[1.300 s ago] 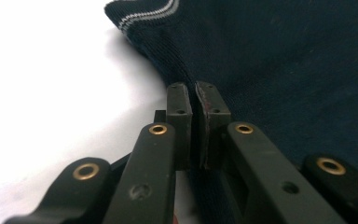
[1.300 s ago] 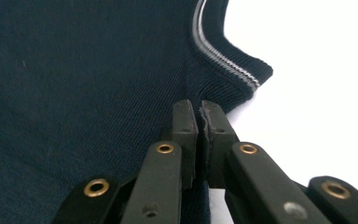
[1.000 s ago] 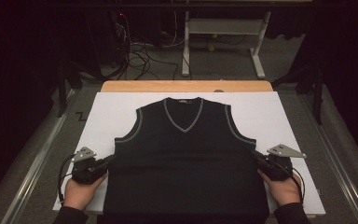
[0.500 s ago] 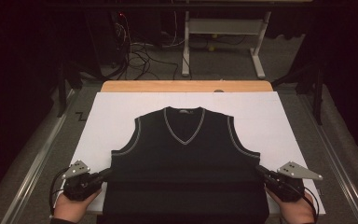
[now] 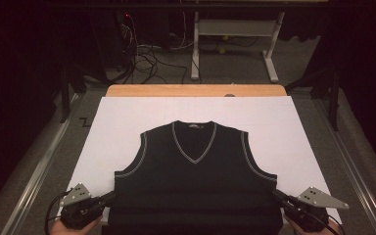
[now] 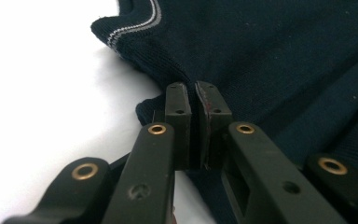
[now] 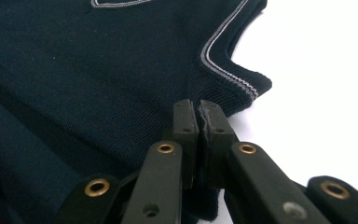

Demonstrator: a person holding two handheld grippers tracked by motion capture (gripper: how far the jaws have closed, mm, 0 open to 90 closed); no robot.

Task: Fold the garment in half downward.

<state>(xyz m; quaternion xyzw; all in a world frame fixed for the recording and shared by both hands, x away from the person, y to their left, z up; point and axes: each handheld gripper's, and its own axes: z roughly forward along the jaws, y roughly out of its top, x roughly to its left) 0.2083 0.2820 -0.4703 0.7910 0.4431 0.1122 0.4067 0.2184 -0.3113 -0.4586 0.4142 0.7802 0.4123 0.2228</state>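
Your left gripper (image 5: 108, 198) and right gripper (image 5: 278, 196) each have their fingers clenched on a side edge of the dark vest (image 5: 196, 188), which lies flat on the white desk (image 5: 127, 122), near edge, neck pointing far.

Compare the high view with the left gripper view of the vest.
High view alone: the whole vest with its V-neck, the white table, the floor cables, and the right tongs at the vest's other side edge. Left gripper view alone: the left tongs shut on the vest's edge fabric, close up. Both: the dark vest, its striped armhole trim, the white surface.
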